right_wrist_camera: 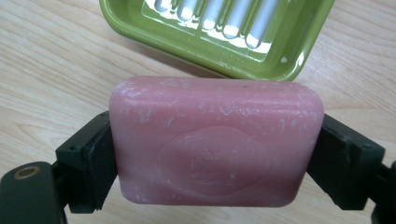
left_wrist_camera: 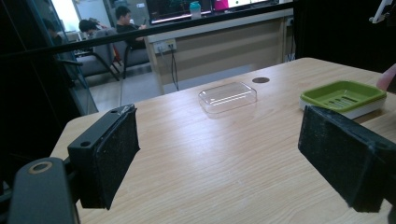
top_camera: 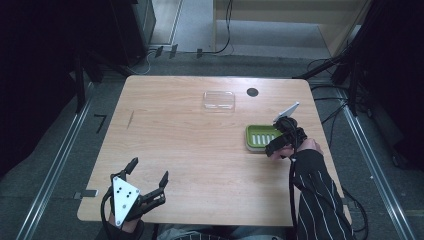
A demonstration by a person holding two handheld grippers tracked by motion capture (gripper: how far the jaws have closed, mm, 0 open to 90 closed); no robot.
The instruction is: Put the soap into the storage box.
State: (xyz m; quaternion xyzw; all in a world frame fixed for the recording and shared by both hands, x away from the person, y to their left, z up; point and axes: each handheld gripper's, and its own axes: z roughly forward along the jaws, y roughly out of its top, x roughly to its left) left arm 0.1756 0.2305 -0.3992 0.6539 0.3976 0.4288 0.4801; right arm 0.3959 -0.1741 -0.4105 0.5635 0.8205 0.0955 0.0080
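A pink bar of soap (right_wrist_camera: 217,116) with a stamped oval sits clamped lengthwise between the jaws of my right gripper (right_wrist_camera: 218,149), which is shut on it. Just beyond the soap lies a green soap dish (right_wrist_camera: 140,35) with a slotted white insert. In the high view my right gripper (top_camera: 278,143) hovers at the near right corner of the green dish (top_camera: 254,136), and the hand hides the soap. My left gripper (top_camera: 148,172) rests open near the table's front left edge. Its two black pads (left_wrist_camera: 112,154) stand wide apart with nothing between them.
A clear plastic lid (top_camera: 219,100) lies towards the far middle of the wooden table (top_camera: 190,150), with a round black hole (top_camera: 252,92) beside it. Cables run over the floor behind and to the right. In the left gripper view, people sit in the room beyond.
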